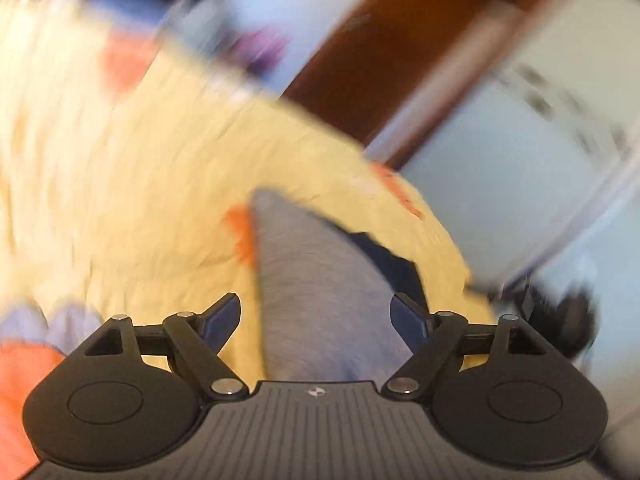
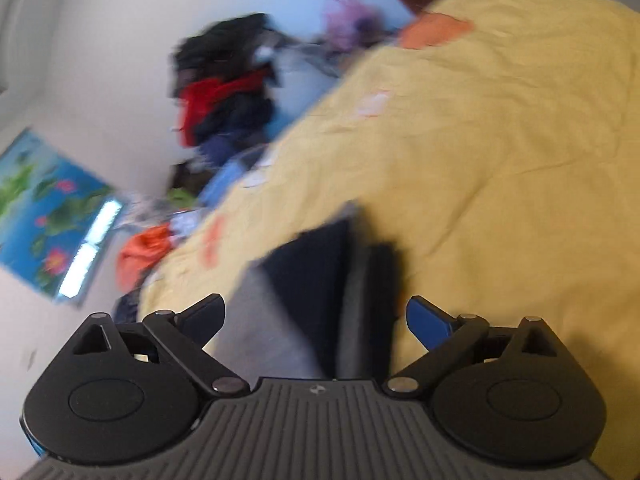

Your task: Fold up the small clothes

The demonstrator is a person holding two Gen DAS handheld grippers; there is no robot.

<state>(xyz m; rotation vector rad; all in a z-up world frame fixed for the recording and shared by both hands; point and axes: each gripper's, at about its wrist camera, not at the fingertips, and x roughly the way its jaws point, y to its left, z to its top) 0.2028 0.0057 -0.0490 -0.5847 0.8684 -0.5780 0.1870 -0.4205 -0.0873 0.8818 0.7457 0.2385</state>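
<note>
Grey garment lying straight ahead between the left fingers, long axis running away from them toward its pointed far end, on the yellow bed cover. Left fingers spread wide, pinching nothing. Same garment, grey with a dark navy part, just ahead of the right fingers, also spread wide and empty. Hard to tell through blur which hand sits nearer. Farther off, beyond the bed's edge: pile of clothes.
</note>
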